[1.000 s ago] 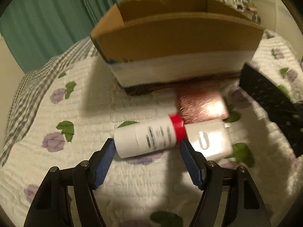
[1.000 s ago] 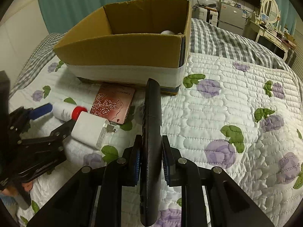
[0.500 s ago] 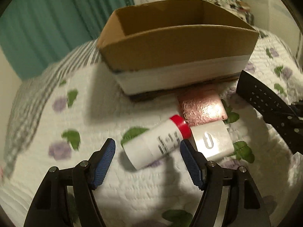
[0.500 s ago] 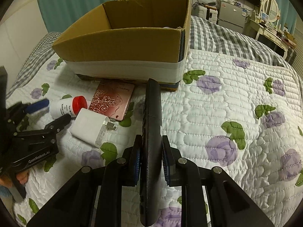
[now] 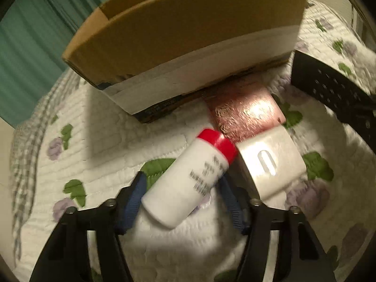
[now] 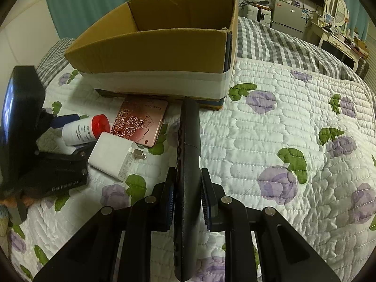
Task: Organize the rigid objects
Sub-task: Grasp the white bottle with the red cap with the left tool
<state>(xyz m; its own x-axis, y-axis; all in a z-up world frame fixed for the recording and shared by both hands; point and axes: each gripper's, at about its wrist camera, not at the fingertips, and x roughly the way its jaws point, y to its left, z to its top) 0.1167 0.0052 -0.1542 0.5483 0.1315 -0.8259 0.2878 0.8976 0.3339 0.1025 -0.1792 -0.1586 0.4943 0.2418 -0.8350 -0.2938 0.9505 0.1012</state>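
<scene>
L tool rolled, jaws closing | bottle btwn pads | R tool clamps remote

Left gripper fingers closing around white bottle, beside charger.

In my right wrist view, the cardboard box sits upper centre on the quilt. Before it lies the patterned case, with the bottle to its left and the charger below both. The remote runs down the frame's centre.
</scene>
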